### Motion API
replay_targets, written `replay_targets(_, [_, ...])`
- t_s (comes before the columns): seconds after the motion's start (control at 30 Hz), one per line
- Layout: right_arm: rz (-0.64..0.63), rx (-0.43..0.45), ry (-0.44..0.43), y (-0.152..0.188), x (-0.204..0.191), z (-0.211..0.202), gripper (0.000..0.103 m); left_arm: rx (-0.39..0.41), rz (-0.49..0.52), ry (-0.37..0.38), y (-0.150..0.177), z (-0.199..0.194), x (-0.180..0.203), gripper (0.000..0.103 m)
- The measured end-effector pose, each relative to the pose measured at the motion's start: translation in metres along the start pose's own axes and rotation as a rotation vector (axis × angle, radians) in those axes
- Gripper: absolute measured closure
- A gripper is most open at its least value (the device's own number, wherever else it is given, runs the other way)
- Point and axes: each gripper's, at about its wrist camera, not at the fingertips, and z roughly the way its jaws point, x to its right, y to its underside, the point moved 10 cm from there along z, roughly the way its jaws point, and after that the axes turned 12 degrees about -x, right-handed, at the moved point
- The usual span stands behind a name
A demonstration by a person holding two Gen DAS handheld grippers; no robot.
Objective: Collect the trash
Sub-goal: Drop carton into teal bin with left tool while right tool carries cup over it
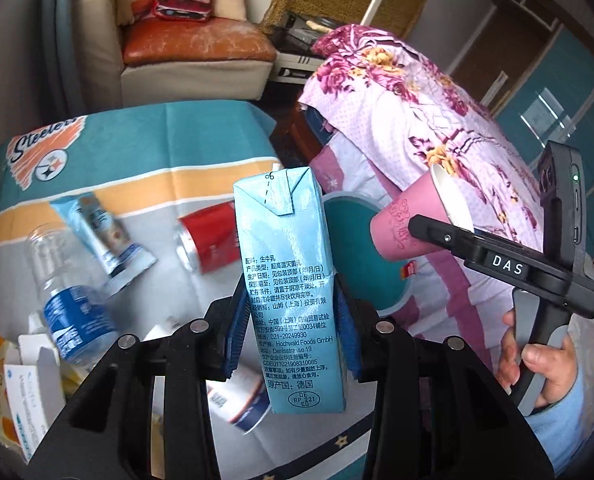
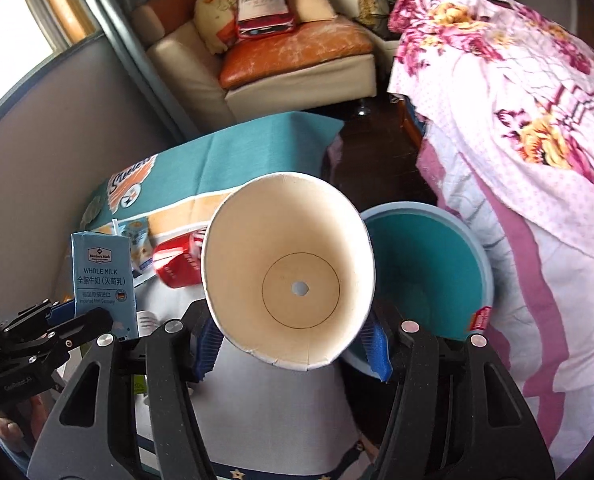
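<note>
Milk carton (image 1: 289,280) pinched in left gripper (image 1: 291,328), paper cup (image 2: 293,268) in right gripper (image 2: 293,336).

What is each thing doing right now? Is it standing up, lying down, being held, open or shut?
milk carton: upright, top sealed, held by the left gripper.
paper cup: empty, tipped with its mouth to the camera, held by the right gripper.
bin: open, nothing seen inside.
red can: lying on its side.
clear bottle: lying down, looks empty.
blue wrapper: torn open, lying flat.
</note>
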Motion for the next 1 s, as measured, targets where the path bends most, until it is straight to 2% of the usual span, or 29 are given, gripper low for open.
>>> replay_targets(0.17, [0.108, 0.004, 0.035, 0.008, 0.065, 0.000, 0.047, -0.047, 0.056, 0.037, -0.017, 0.052, 0.051, 0.062])
replay_targets(0.33, [0.175, -0.013, 0.045, 0.012, 0.106, 0.012, 0.047, -0.095, 0.094, 0.039, -0.029, 0.105, 0.083, 0.062])
replay_targets(0.67, [0.245, -0.061, 0.051, 0.014, 0.142, 0.043, 0.046, -0.208, 0.129, 0.007, -0.033, 0.183, 0.098, 0.062])
replay_targets(0.8, [0.257, -0.077, 0.045, 0.015, 0.145, 0.053, 0.046, -0.235, 0.133, -0.013, -0.029, 0.195, 0.096, 0.060])
replay_targets(0.87, [0.258, -0.083, 0.041, 0.015, 0.144, 0.056, 0.046, -0.236, 0.134, -0.020, -0.029, 0.197, 0.095, 0.050])
replay_targets(1.0, [0.250, -0.089, 0.035, 0.014, 0.139, 0.059, 0.046, -0.214, 0.133, -0.032, -0.029, 0.187, 0.092, 0.040])
